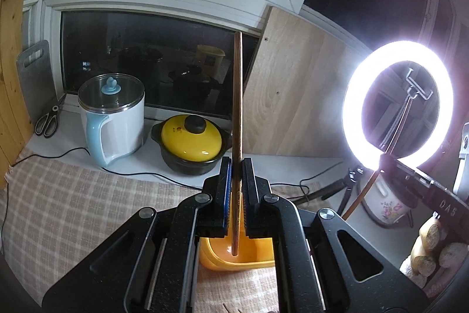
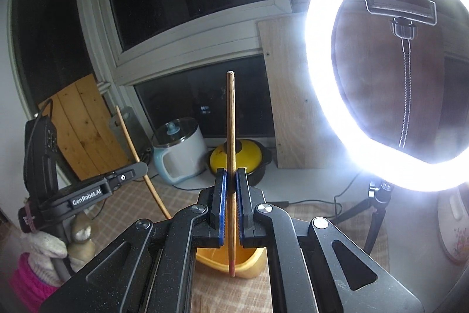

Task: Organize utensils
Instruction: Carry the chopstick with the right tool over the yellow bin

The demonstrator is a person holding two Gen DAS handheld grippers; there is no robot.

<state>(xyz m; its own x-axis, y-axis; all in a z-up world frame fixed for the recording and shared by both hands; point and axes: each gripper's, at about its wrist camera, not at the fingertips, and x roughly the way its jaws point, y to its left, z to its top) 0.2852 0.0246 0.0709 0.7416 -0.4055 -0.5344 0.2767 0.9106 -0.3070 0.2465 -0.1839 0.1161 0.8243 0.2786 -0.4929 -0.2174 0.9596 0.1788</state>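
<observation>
left gripper (image 1: 236, 166) jaws clamped on chopstick (image 1: 238, 96) | right gripper (image 2: 231, 178) jaws clamped on second chopstick (image 2: 231, 131)

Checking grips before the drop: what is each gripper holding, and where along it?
Each holds one wooden chopstick upright. Left gripper clamps its chopstick low on the shaft; right gripper clamps its chopstick around mid-shaft.

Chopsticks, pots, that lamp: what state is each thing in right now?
Left hand-held gripper: shut on a chopstick.
Left chopstick: upright, lower end over the orange container.
Right hand-held gripper: shut on a chopstick.
Right chopstick: upright, lower end over the same container.
Kettle: lid on.
Yellow pot: lid on.
Ring light: lit.
</observation>
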